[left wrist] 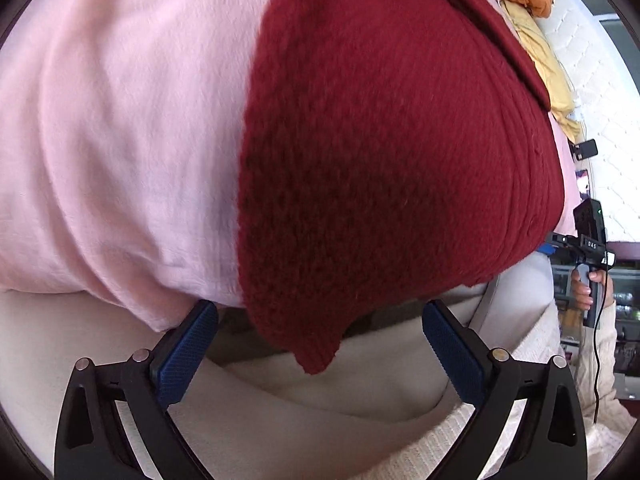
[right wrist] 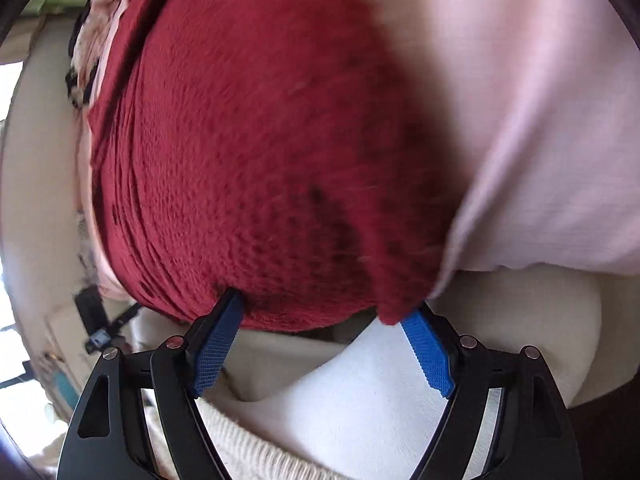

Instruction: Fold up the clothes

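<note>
pink sheet (left wrist: pixel 120 140), red knit garment (left wrist: pixel 380 160) on it, both grippers open

knit garment (left wrist: pixel 380 160) on sheet (left wrist: pixel 120 120) — corner overhanging edge | pillows (left wrist: pixel 540 40) behind

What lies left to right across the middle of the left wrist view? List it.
Pink fabric → dark red knit garment → yellow cloth → white quilted surface.
</note>
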Demonstrator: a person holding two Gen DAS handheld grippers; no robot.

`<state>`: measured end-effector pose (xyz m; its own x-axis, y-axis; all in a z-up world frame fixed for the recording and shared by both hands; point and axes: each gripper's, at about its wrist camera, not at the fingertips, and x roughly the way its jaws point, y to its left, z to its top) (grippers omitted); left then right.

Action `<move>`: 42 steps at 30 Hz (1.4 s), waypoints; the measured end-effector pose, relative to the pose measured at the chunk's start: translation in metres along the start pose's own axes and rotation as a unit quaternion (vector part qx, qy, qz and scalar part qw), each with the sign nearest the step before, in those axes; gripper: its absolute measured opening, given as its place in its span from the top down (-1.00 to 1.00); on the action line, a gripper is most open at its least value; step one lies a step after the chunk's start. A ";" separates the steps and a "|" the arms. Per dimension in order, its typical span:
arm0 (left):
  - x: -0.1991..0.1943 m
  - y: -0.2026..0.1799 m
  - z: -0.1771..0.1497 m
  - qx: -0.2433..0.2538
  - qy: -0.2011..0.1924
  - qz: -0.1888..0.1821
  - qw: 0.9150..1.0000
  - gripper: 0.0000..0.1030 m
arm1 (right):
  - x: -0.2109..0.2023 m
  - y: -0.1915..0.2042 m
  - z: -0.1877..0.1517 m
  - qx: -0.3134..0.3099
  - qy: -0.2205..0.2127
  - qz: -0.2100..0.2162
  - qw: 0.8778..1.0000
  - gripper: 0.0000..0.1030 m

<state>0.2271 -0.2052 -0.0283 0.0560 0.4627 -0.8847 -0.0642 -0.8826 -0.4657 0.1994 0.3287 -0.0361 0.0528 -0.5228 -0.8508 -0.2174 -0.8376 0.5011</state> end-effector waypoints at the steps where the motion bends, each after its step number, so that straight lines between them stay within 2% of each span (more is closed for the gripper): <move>1: 0.005 -0.002 0.001 0.006 0.008 -0.003 1.000 -0.72 | 0.002 0.006 -0.003 -0.010 0.007 0.004 1.000 -0.30; 2: 0.011 -0.003 0.002 0.008 0.016 -0.001 1.000 -0.47 | 0.004 0.010 -0.005 -0.015 0.011 0.010 1.000 -0.07; 3: 0.016 -0.005 0.004 0.010 0.024 0.002 1.000 -0.06 | 0.004 0.012 -0.008 -0.023 0.013 0.006 1.000 0.15; 5: 0.027 -0.007 0.008 0.014 0.041 0.007 0.999 0.40 | 0.005 0.014 -0.012 -0.038 0.011 -0.014 0.999 0.35; 7: 0.026 -0.011 0.007 0.022 0.036 0.011 0.999 0.67 | 0.005 0.008 -0.015 -0.030 0.003 -0.020 0.999 0.60; 8: 0.024 -0.014 0.007 0.026 0.032 0.012 0.999 0.79 | 0.005 0.005 -0.016 -0.025 -0.001 -0.023 0.999 0.80; 11: 0.015 -0.020 0.002 0.032 0.014 0.009 0.999 0.83 | -0.001 0.006 -0.024 -0.029 -0.019 -0.007 0.999 0.95; 13: 0.003 -0.025 -0.005 0.033 -0.002 -0.005 0.999 0.83 | -0.005 0.007 -0.028 -0.028 -0.035 0.011 0.999 0.95; 18: -0.035 -0.043 -0.014 0.038 -0.053 -0.073 0.995 0.84 | -0.029 0.016 -0.039 -0.026 -0.079 0.114 0.990 0.95; 22: -0.068 -0.058 -0.001 0.047 -0.096 -0.115 0.988 0.84 | -0.061 0.041 -0.039 -0.042 -0.122 0.184 0.974 0.96; 23: -0.077 -0.060 0.006 0.045 -0.108 -0.135 0.984 0.84 | -0.079 0.042 -0.037 -0.044 -0.136 0.202 0.969 0.96; 25: -0.087 -0.060 0.022 0.033 -0.129 -0.172 0.976 0.84 | -0.107 0.040 -0.032 -0.042 -0.173 0.236 0.955 1.00; 27: -0.096 -0.051 0.043 0.013 -0.151 -0.187 0.971 0.84 | -0.132 0.035 -0.023 -0.035 -0.213 0.268 0.939 1.00; 29: -0.098 -0.044 0.064 -0.006 -0.168 -0.170 0.971 0.84 | -0.152 0.029 -0.006 -0.026 -0.250 0.256 0.933 1.00; 32: -0.087 -0.031 0.093 -0.031 -0.163 -0.153 0.974 0.84 | -0.163 0.020 0.016 -0.037 -0.254 0.196 0.946 0.98; 34: -0.079 -0.023 0.101 -0.043 -0.155 -0.147 0.976 0.84 | -0.151 0.033 0.019 -0.051 -0.224 0.178 0.957 0.88; 36: -0.077 -0.022 0.105 -0.038 -0.147 -0.145 0.978 0.84 | -0.136 0.035 0.010 -0.060 -0.162 0.163 0.971 0.18; 37: -0.078 -0.020 0.106 -0.035 -0.143 -0.150 0.978 0.84 | -0.128 0.036 0.003 -0.067 -0.125 0.150 0.978 0.17; 38: -0.076 -0.019 0.107 -0.030 -0.140 -0.157 0.977 0.83 | -0.123 0.040 -0.004 -0.088 -0.107 0.122 0.983 0.17; 39: -0.073 -0.019 0.102 -0.027 -0.136 -0.166 0.976 0.83 | -0.118 0.050 -0.011 -0.120 -0.106 0.071 0.985 0.17; 40: -0.072 -0.018 0.094 -0.025 -0.132 -0.175 0.975 0.84 | -0.114 0.061 -0.020 -0.156 -0.122 0.001 0.980 0.17; 41: -0.069 -0.017 0.084 -0.024 -0.126 -0.179 0.975 0.84 | -0.111 0.072 -0.027 -0.195 -0.141 -0.063 0.969 0.17; 42: -0.066 -0.015 0.074 -0.026 -0.120 -0.177 0.976 0.84 | -0.108 0.081 -0.033 -0.234 -0.152 -0.101 0.955 0.17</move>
<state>0.1509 -0.2167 0.0353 -0.1702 0.7403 -0.6504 -0.0326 -0.6639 -0.7471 0.2083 0.3121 0.1012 -0.2532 -0.3322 -0.9086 0.2303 -0.9329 0.2770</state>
